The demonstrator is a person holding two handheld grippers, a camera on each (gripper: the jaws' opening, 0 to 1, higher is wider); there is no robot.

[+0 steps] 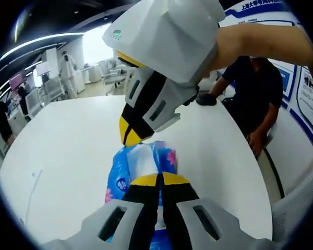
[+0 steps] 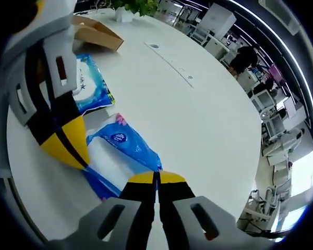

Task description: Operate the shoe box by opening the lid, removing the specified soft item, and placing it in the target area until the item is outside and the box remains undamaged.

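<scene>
Tissue pack [image 1: 141,169], blue and white with pink flowers, lies on the white table [image 1: 62,166] in the left gripper view, outside any box. The left hand-held gripper [image 1: 159,179] has its yellow-tipped jaws pressed together over the near end of the pack, seemingly pinching the wrapper, while the right hand-held gripper [image 1: 131,136] comes down from above onto the far end. A seated person [image 1: 253,88] is at the far edge of the table. In the right gripper view, the same pack [image 2: 120,143] sits just ahead of the right hand-held gripper [image 2: 157,179], whose jaws are closed on a corner of the plastic film; the left hand-held gripper [image 2: 68,148] reaches in from the left onto the pack's other end. A second blue pack [image 2: 91,83] lies farther off, near a brown cardboard box [image 2: 96,32] (probably the shoe box). My judgement: the pack is light, soft and squashy, its film slippery and crinkly, so a pinch on the sealed end flap or a corner fold should hold better than squeezing the middle.
</scene>
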